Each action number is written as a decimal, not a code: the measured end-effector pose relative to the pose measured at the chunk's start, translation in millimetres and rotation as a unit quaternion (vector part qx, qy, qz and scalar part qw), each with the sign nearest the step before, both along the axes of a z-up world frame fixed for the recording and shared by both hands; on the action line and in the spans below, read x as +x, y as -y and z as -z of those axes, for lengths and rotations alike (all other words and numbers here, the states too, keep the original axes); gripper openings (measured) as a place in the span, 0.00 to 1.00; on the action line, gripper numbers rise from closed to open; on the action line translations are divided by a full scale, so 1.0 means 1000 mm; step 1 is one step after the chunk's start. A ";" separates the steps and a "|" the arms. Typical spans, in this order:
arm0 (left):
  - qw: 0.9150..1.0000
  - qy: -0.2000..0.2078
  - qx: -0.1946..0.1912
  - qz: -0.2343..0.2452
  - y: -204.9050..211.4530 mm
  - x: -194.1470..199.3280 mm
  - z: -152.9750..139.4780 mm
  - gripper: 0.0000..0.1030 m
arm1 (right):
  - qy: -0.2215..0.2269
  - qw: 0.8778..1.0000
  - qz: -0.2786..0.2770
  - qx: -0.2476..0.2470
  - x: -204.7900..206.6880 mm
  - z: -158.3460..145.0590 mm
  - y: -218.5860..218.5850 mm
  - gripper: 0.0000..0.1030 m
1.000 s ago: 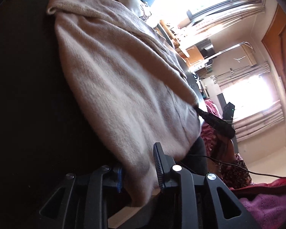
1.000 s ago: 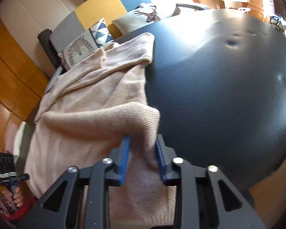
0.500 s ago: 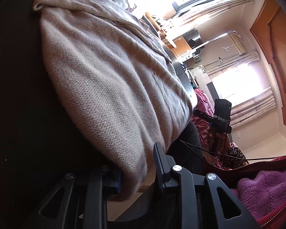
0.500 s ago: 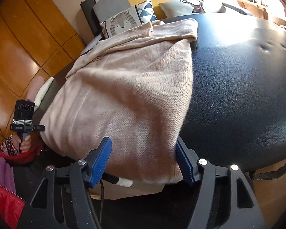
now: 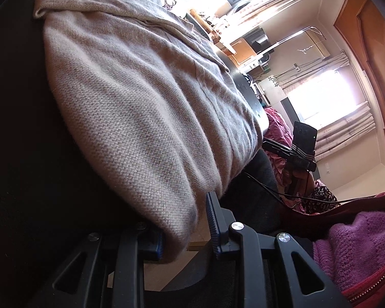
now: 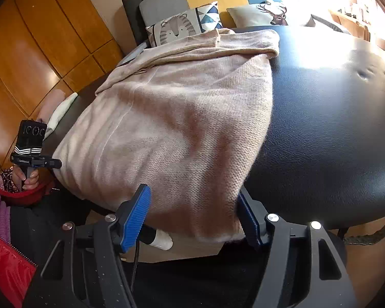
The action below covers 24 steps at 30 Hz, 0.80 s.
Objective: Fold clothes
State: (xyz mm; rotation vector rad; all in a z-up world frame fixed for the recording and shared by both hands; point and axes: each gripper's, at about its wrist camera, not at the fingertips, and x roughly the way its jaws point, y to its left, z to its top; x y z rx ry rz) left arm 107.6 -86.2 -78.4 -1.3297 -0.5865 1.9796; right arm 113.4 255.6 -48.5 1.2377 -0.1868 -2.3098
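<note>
Right tool (image 6: 193,215), clamped on a sweater fold a second ago, now stands wide apart, cloth released. Sweater (image 6: 182,118) lies doubled on the black desk (image 6: 333,118), hem overhanging the desk's near edge. Left tool (image 5: 186,227) part-open around that hem, grip unclear. Fold looks laid.

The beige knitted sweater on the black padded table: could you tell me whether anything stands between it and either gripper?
Nothing visible does. The beige knitted sweater hangs over the edge of the black padded table, its hem between the open jaws of the right gripper. The left gripper likewise has fabric between its open jaws.
</note>
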 end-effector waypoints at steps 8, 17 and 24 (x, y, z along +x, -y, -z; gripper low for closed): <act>0.998 -0.026 -0.052 -0.022 -0.021 0.005 -0.010 0.24 | 0.000 1.000 0.009 -0.017 0.005 0.002 -0.003 0.67; 0.996 -0.032 -0.074 -0.035 -0.025 0.002 -0.008 0.18 | 0.012 0.998 0.054 0.001 0.005 0.006 -0.001 0.27; 0.995 -0.039 -0.085 -0.039 -0.016 0.006 -0.010 0.08 | 0.047 0.994 0.087 -0.049 0.000 0.006 -0.014 0.09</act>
